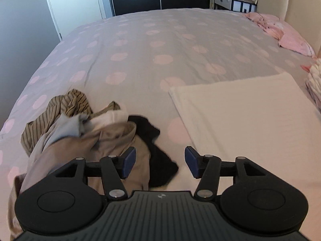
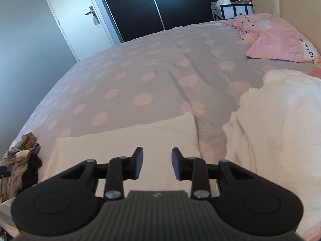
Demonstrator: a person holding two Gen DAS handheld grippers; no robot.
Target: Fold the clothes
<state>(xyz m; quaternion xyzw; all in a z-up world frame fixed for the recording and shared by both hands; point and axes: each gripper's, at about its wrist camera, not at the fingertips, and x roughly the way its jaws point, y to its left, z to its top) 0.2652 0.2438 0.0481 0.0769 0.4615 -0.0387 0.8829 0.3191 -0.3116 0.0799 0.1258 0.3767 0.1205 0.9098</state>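
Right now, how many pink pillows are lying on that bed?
2. Both lie at the head of the bed: the far pink pillow nearer the nightstand, the near pink pillow overlapping it. More may be hidden beyond the frame.

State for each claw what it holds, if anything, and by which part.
Nothing is held. The left claw stands open above the pile of clothes, and the right claw stands open above the folded white cloth.

- The right gripper [image 2: 157,163] hung over a folded white cloth [image 2: 124,140], its jaws apart with nothing between them.
- A rumpled white towel [image 2: 276,124] lay right of that cloth.
- A heap of unfolded clothes [image 2: 20,160] sat left of it.
- A pink pillow [image 2: 276,42] lay beyond it on the dotted bedspread [image 2: 140,76].
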